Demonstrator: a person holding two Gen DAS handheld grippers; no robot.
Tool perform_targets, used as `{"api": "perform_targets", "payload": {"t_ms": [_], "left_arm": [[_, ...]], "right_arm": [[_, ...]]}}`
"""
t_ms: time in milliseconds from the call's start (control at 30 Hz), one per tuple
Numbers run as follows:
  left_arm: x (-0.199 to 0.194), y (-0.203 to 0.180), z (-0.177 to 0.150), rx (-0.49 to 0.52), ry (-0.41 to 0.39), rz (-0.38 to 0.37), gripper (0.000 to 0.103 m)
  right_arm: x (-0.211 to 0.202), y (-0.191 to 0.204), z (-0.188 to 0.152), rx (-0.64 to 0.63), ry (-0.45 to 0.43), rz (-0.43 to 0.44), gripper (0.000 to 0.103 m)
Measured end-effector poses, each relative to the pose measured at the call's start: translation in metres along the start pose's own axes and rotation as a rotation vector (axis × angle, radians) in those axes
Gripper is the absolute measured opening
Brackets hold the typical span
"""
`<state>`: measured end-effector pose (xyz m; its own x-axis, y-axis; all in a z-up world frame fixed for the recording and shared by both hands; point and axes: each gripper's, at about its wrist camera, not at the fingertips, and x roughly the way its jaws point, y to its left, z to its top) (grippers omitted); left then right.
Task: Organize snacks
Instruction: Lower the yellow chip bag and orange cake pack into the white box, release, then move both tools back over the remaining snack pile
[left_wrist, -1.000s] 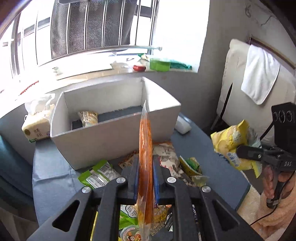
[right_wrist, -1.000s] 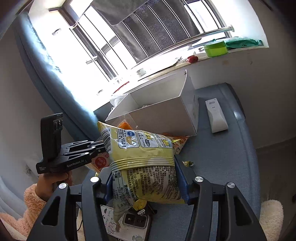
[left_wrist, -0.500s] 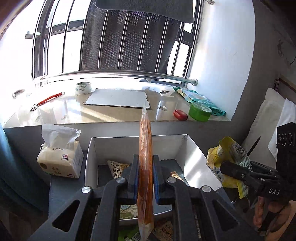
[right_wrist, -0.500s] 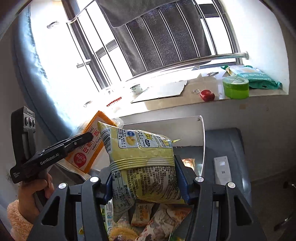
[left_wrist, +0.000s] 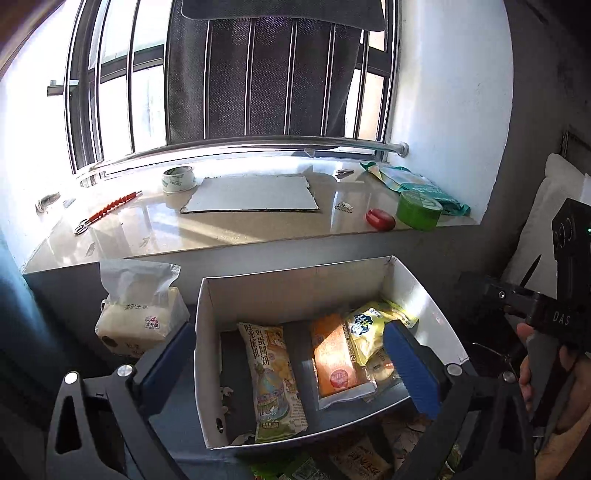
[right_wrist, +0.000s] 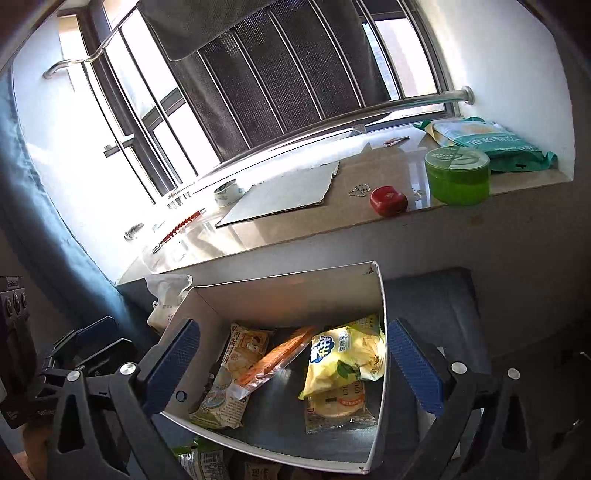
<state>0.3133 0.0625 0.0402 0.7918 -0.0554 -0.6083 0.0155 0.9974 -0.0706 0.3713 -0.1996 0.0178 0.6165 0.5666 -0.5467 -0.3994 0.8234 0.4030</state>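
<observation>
White box (left_wrist: 295, 288) held the orange packet (left_wrist: 338, 360) and yellow bag (right_wrist: 341, 356); both tools, left (left_wrist: 284, 363) and right (right_wrist: 295, 360), were opening above it, gripping nothing.

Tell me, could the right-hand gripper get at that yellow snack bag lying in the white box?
Probably yes. The white box is open-topped, and the yellow snack bag lies on top of another packet with nothing covering it. The right gripper hangs just above, its jaws opening and empty. The box's right wall stands close, which may crowd one finger.
</observation>
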Motion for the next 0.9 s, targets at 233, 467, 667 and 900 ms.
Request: {"api": "perform_targets", "payload": {"t_ms": [233, 467, 667, 900], "left_arm": [[-0.063, -0.004, -0.030, 0.040, -0.063, -0.011, 0.103], [-0.127, -0.010, -0.101, 0.027, -0.088, -0.037, 0.103], [-0.151, -0.017, -0.167, -0.017, -0.058, -0.068, 0.103], [-0.160, -0.021, -0.229, -0.137, -0.045, -0.105, 0.103]], "right_arm": [[-0.055, 0.022, -0.023, -0.098, -0.029, 0.056, 0.103], [-0.127, 0.031, -0.088, -0.173, -0.066, 0.140, 0.103], [-0.158, 0.018, -0.155, -0.153, -0.062, 0.104, 0.103], [-0.164, -0.005, -0.223, -0.060, -0.015, 0.048, 0.103]]}}
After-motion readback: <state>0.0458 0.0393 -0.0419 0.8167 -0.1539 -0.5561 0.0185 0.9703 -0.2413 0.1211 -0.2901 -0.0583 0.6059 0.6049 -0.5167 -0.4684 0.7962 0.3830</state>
